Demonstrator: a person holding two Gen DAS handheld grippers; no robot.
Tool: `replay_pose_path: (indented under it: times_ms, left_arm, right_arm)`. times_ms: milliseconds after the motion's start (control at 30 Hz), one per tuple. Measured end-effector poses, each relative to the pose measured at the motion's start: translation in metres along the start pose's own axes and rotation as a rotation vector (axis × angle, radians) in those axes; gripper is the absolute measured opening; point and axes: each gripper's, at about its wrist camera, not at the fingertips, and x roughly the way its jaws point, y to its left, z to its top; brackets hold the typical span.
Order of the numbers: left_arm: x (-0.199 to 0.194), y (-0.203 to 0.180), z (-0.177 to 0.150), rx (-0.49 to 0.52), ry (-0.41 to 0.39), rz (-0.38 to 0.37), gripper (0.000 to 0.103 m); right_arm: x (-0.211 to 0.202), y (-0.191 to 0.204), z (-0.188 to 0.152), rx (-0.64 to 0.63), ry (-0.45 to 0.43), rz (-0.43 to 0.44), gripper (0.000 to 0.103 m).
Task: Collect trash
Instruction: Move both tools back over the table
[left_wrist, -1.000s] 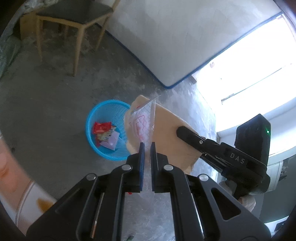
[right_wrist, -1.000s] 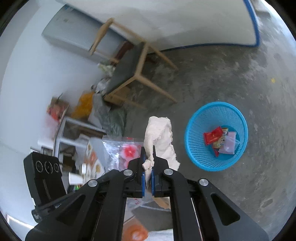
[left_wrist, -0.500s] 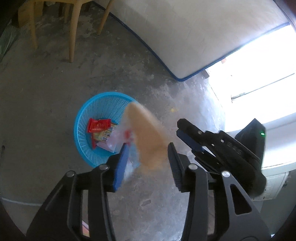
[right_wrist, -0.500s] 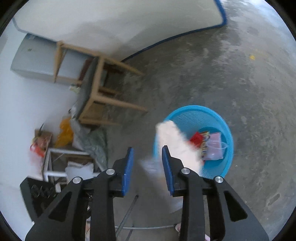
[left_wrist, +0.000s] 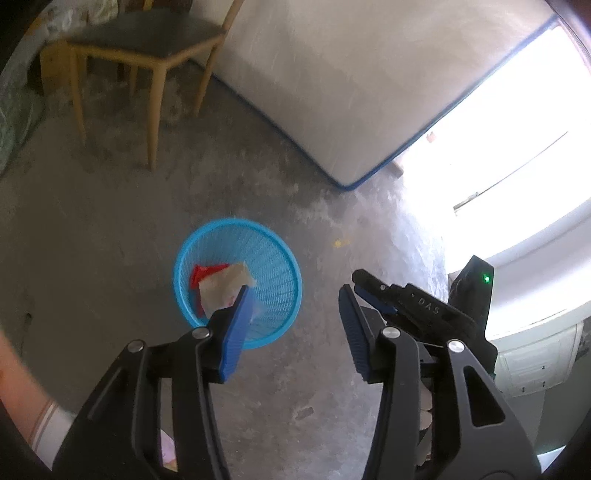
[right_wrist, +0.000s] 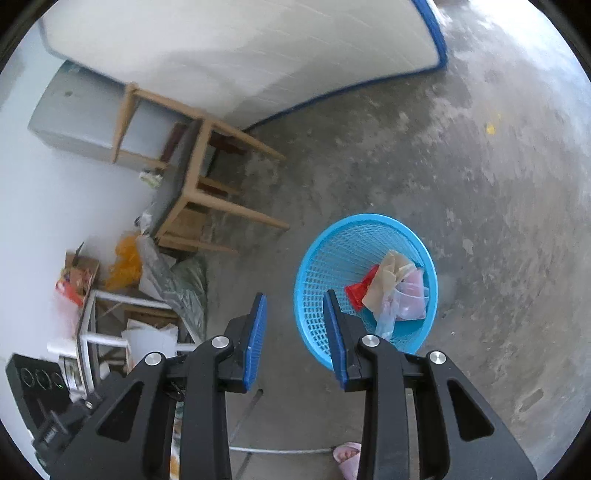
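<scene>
Both tools, the left tool (left_wrist: 293, 314) opening wider and the right tool (right_wrist: 295, 325) parted, were seen empty; the crumpled beige paper (right_wrist: 388, 277) in the round blue mesh plastic basket (right_wrist: 332, 254) was judged light, soft, best pinched at a fold.

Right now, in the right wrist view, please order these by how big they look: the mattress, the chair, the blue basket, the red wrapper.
1. mattress
2. chair
3. basket, close to the chair; it is nearer the camera, so this order is unsure
4. red wrapper
</scene>
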Motion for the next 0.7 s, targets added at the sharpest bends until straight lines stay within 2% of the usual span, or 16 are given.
replay_pose_path:
  times_ms: [67,167,333,500,700]
  left_arm:
    - [-0.027,-0.006,-0.007,0.014,-0.049,0.022,0.048]
    - [-0.079,-0.017,-0.022,0.045,-0.148,0.085,0.056]
    - [-0.151,-0.020,-0.048,0.073,-0.261,0.192,0.065]
    - [-0.214,-0.012,-0.080,0.050,-0.342,0.280,0.070]
    - [-0.271,0.012,-0.117,-0.007,-0.407,0.357,0.075]
  right_arm:
    - [-0.019,0.014,-0.008,-0.049,-0.011,0.014,0.035]
    - [-0.045,0.034,-0.021,-0.110,-0.012,0.046,0.039]
    - [-0.081,0.087,-0.056,-0.283,0.057,0.103,0.042]
    - [-0.103,0.128,-0.096,-0.383,0.115,0.186,0.049]
    - [-0.106,0.160,-0.144,-0.451,0.191,0.219,0.054]
